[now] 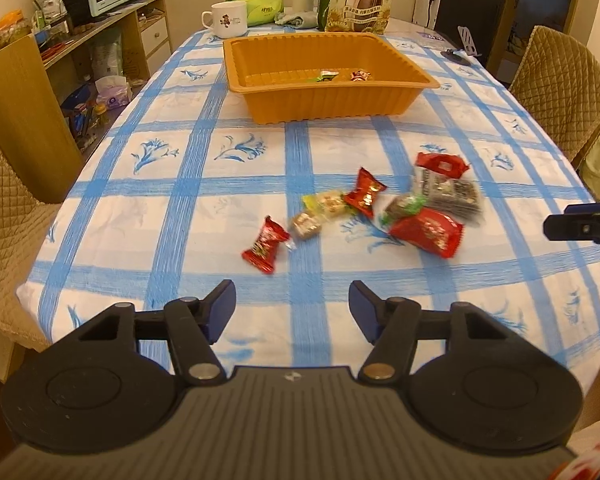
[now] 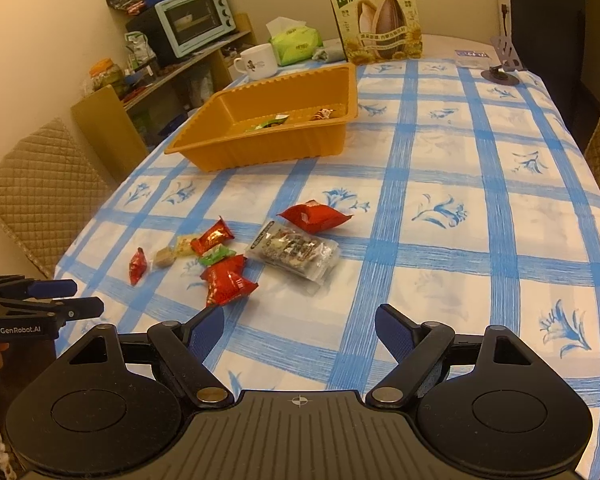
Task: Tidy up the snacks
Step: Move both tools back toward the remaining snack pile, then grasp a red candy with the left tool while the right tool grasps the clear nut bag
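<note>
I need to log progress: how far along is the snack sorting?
Early on. Done: two snacks lie in the orange tray. In hand: nothing; the left gripper and right gripper are both open and empty above the cloth. Left: a loose pile on the table, including red packets, small candies and a clear pack.

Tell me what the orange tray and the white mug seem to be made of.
Orange tray: looks like thin moulded plastic, semi-glossy; its walls are ribbed and the rim is a thin flange.
White mug: probably glazed ceramic; smooth, opaque body with a printed picture and a thick handle.
</note>
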A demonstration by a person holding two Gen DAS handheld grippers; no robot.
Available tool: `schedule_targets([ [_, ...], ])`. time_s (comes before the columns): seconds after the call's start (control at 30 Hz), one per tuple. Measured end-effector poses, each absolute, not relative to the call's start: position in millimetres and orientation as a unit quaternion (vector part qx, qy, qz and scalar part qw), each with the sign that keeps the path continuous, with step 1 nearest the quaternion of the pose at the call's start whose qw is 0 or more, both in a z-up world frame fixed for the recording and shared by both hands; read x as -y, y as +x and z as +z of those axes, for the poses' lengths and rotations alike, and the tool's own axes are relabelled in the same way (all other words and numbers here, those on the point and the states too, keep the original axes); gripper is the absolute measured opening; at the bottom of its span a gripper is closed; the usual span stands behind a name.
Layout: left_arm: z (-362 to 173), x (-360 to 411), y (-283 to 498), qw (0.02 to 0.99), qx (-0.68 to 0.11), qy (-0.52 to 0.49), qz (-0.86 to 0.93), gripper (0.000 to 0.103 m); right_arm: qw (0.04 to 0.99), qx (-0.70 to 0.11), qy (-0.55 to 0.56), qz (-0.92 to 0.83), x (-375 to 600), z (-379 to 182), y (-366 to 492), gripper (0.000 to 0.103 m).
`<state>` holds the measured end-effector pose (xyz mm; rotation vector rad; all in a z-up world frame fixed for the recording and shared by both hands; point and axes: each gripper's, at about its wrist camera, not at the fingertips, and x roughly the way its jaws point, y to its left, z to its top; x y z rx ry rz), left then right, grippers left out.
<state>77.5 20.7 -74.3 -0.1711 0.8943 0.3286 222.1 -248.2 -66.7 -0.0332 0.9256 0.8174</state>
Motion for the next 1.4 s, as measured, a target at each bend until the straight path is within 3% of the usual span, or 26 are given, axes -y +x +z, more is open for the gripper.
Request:
schedule_targets([
  [0.57, -106.6, -57.7, 124.4, 0.874, -0.469, -0.031, 0.121, 0.033, 0.822, -0.452, -0.011, 0.347, 233.7, -79.4, 246.6, 0.083],
  [0.8, -112.7, -63.8, 135.5, 0.872, -0.477, -0.028, 0.105, 0.028, 0.824, -0.456, -0.013, 0.336, 231.4, -84.3, 253.6, 0.083],
  [0.93, -116.1, -66.5, 139.8, 0.872, -0.480, -0.032, 0.095, 0.017, 0.824, -0.454, -0.020, 0.337, 229.2, -88.0, 258.9, 0.083],
  [1.1, -114.3, -69.9, 138.8, 0.872, -0.477, -0.045, 0.096, 0.015, 0.818, -0.452, -0.035, 0.353, 221.9, -94.9, 264.9, 0.062],
  [1.4, -103.3, -83.5, 125.3, 0.870, -0.469, -0.084, 0.129, 0.015, 0.802, -0.416, -0.077, 0.422, 193.2, -101.8, 275.8, 0.048],
])
